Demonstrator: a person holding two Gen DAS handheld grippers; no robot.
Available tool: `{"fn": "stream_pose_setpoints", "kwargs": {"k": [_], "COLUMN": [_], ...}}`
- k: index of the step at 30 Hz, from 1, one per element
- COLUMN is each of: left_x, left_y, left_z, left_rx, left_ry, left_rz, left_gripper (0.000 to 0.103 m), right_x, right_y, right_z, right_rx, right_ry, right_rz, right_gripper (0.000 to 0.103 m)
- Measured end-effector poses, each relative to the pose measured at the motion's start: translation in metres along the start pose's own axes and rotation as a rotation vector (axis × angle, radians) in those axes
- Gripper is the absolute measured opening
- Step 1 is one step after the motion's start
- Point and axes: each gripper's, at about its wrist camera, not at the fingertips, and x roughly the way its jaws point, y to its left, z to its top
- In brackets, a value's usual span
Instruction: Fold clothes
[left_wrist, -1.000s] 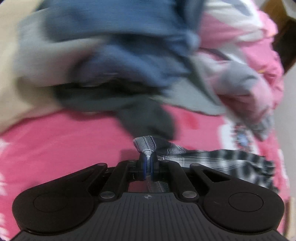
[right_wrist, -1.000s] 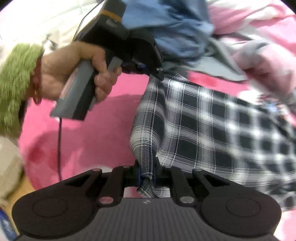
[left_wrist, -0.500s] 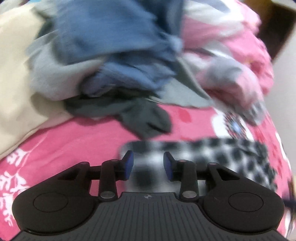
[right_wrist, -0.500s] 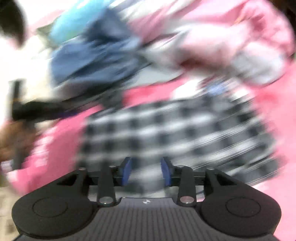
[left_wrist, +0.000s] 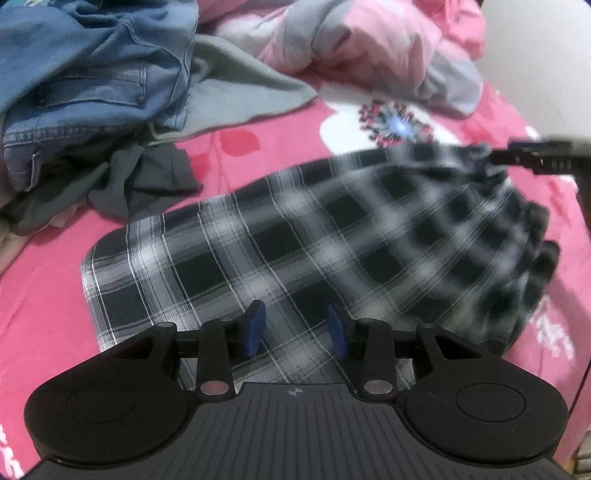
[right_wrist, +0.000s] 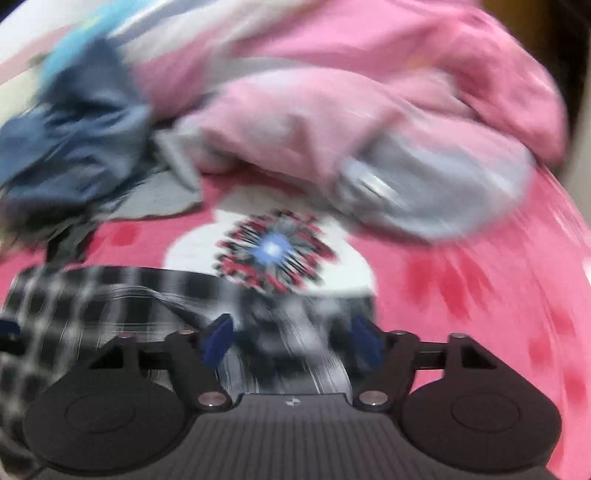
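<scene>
Denim jeans (left_wrist: 92, 85) sit bunched at the upper left of the left wrist view, stiff and seamed, with a grey fleece piece (left_wrist: 236, 92) spilling out beside them and a dark grey garment (left_wrist: 144, 181) crumpled just below; this reads as the pile still waiting its turn. Centre frame, the plaid garment (left_wrist: 295, 251) lies spread on the pink floral bed cover (left_wrist: 44, 295), thin woven cloth in black, grey and white checks, flat at its left edge and bunched into ruffles at the right, probably laid out so a fold can start. Left tongs (left_wrist: 295, 332) hover over its near edge, blue pads parted and pinching nothing. Upper right, a pink quilted jacket (left_wrist: 369, 40) is heaped, puffy, with a pale grey lining. At the far right edge the right tongs (left_wrist: 532, 157) reach in over the ruffled end. In the right wrist view, heavily blurred, the right tongs (right_wrist: 291, 343) are spreading, plaid cloth (right_wrist: 92, 295) below them but not gripped.
</scene>
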Motion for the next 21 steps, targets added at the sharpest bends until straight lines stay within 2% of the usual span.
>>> {"fn": "stream_pose_setpoints", "kwargs": {"k": [1, 3, 4, 5, 6, 7, 9, 12, 13, 16, 17, 19, 21], "left_x": [0.001, 0.004, 0.005, 0.005, 0.006, 0.008, 0.011, 0.015, 0.016, 0.016, 0.015, 0.010, 0.002], "left_y": [-0.002, -0.003, -0.004, -0.004, -0.003, -0.003, 0.000, 0.003, 0.004, 0.005, 0.005, 0.009, 0.018], "left_z": [-0.001, -0.004, -0.006, -0.009, -0.011, -0.012, -0.016, -0.019, -0.020, -0.020, -0.020, -0.021, -0.024], "left_rx": [-0.001, 0.001, 0.005, 0.008, 0.006, 0.002, -0.011, -0.029, -0.034, -0.034, -0.027, -0.033, -0.076], "left_ry": [0.011, 0.031, 0.040, 0.049, 0.056, 0.066, 0.080, 0.083, 0.081, 0.078, 0.076, 0.071, 0.057], "left_rz": [0.012, 0.039, 0.055, 0.069, 0.080, 0.090, 0.109, 0.122, 0.121, 0.117, 0.116, 0.115, 0.102], "left_gripper": [0.037, 0.037, 0.037, 0.037, 0.037, 0.037, 0.037, 0.037, 0.037, 0.037, 0.037, 0.037, 0.037], "right_x": [0.011, 0.027, 0.029, 0.030, 0.032, 0.031, 0.027, 0.045, 0.056, 0.067, 0.064, 0.040, 0.010], "right_y": [0.003, -0.005, -0.014, -0.023, -0.033, -0.043, -0.064, -0.087, -0.095, -0.115, -0.119, -0.119, -0.111], "right_z": [0.004, 0.006, 0.008, 0.009, 0.010, 0.010, 0.010, 0.002, -0.001, -0.006, -0.006, -0.004, -0.005], "right_rx": [-0.047, -0.049, -0.005, 0.039, 0.083, 0.146, 0.291, 0.406, 0.459, 0.634, 0.678, 0.698, 0.656], "right_ry": [0.011, 0.059, 0.080, 0.101, 0.122, 0.133, 0.145, 0.180, 0.196, 0.204, 0.201, 0.161, 0.098], "right_rz": [0.020, 0.086, 0.131, 0.175, 0.219, 0.265, 0.360, 0.369, 0.373, 0.430, 0.431, 0.374, 0.361], "right_gripper": [0.083, 0.070, 0.049, 0.037, 0.031, 0.019, 0.019, 0.020, 0.025, 0.029, 0.036, 0.042, 0.042]}}
